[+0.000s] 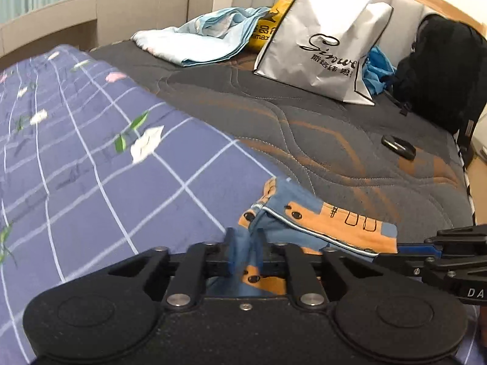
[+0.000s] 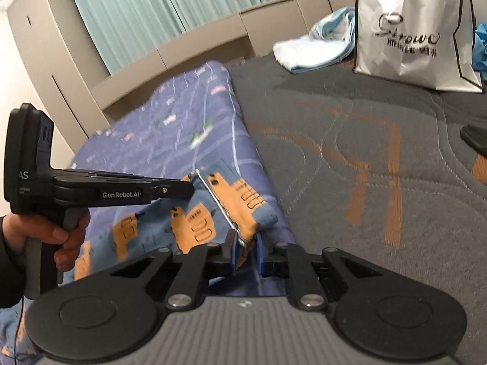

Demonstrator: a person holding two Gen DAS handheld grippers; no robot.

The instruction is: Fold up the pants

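Note:
The pants (image 1: 307, 222) are small, blue with orange truck prints and a silver zipper line. They lie on a purple checked sheet (image 1: 91, 167) on the bed. My left gripper (image 1: 246, 255) is shut on a bunched edge of the pants. My right gripper (image 2: 246, 252) is shut on another edge of the pants (image 2: 194, 222) near the zipper end. The left gripper also shows in the right wrist view (image 2: 190, 189), at the pants' far edge. The right gripper shows at the right edge of the left wrist view (image 1: 404, 251).
A grey and orange quilted mattress (image 1: 334, 140) lies to the right. A white shopping bag (image 1: 325, 45), a light blue cloth (image 1: 201, 39), a black backpack (image 1: 444, 70) and a small black device (image 1: 398, 147) sit near the headboard. Curtains (image 2: 146, 9) hang behind.

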